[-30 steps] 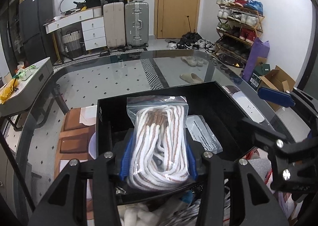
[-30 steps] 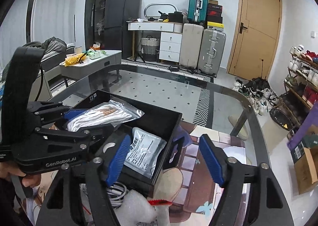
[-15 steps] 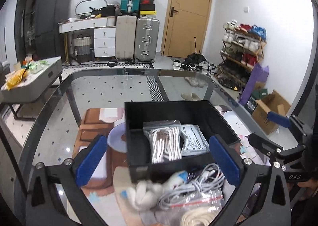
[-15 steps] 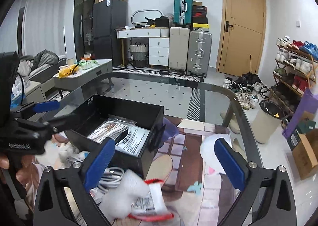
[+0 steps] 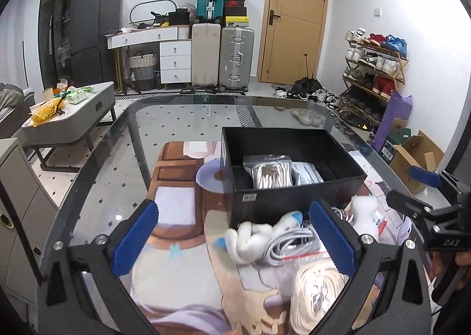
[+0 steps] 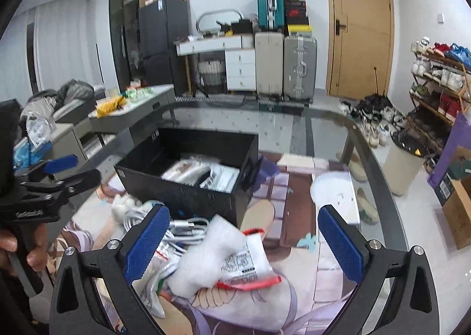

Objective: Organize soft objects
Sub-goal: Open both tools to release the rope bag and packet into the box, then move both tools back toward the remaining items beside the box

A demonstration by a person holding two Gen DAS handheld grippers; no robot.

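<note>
A black box stands on the glass table and holds a bagged white rope and a flat white packet. In front of the box lie a white plush piece, a bagged grey cable, a cream rope bundle and a white bubble-wrap packet with a red edge. My left gripper is open, nothing between its blue pads. My right gripper is open above the bubble-wrap packet without touching it.
A printed mat covers the table under the box. The glass table's rim curves past on the left. Beyond it are a low grey table, suitcases, a shoe rack and a cardboard box.
My left gripper let go of the bagged white rope, which now lies in the box. Both grippers opened wide and drew back from the box toward the loose pile.
</note>
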